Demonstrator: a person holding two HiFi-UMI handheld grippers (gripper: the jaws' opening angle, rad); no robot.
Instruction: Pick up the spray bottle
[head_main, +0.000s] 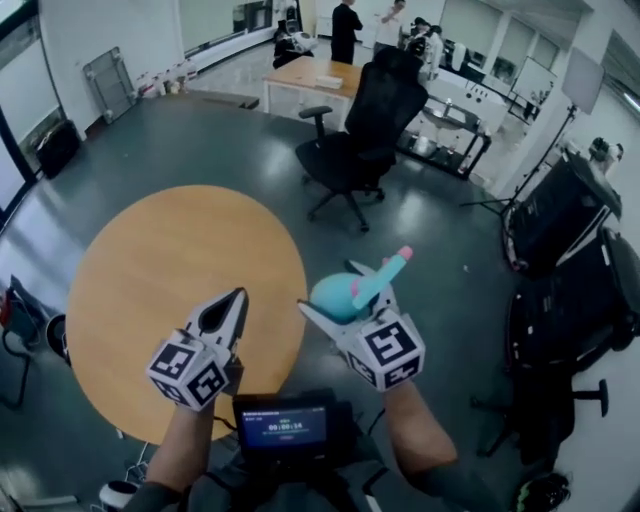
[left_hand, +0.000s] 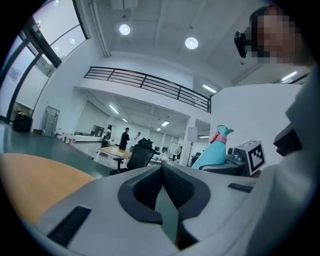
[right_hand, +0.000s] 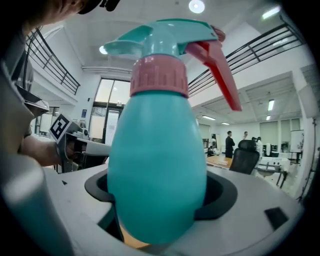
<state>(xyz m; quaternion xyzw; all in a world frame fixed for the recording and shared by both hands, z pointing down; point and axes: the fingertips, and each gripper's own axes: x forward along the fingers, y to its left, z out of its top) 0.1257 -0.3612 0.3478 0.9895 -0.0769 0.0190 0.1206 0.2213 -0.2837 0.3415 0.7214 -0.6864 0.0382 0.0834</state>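
**Item:** spray bottle (right_hand: 157, 150), with a teal egg-shaped body, pink collar and pink trigger (right_hand: 215, 70)

**Location:** clasped round the belly by the right gripper (right_hand: 160, 202), whose jaws are spread wide against either side. It is carried upright in the air, beyond the table's edge rather than on it.

**Tools:**
- The right gripper is recorded as grasping the bottle.
- The left gripper (left_hand: 162, 192) is clenched, its pads met with nothing between them, and is held level beside the right.

**Step in hand:** the pickup is judged effected, the bottle being borne free of any surface.

**Next move:** a steady, upright carry is called for with the squeeze kept even, since so rounded a body could be expected to slip from a slack hold.

**Surface:** round wooden table (head_main: 150, 290), light brown

**Room:**
- A large open office is shown, with a dark grey floor (head_main: 200, 140).
- A black swivel chair (head_main: 365, 135) is placed before a pale desk (head_main: 310, 75).
- People (head_main: 347, 30) are seen standing at the far end.
- A railed mezzanine (left_hand: 150, 82) is seen overhead.
- Dark bulky equipment (head_main: 560, 210) is noted at the right, possibly cases, though not clearly made out
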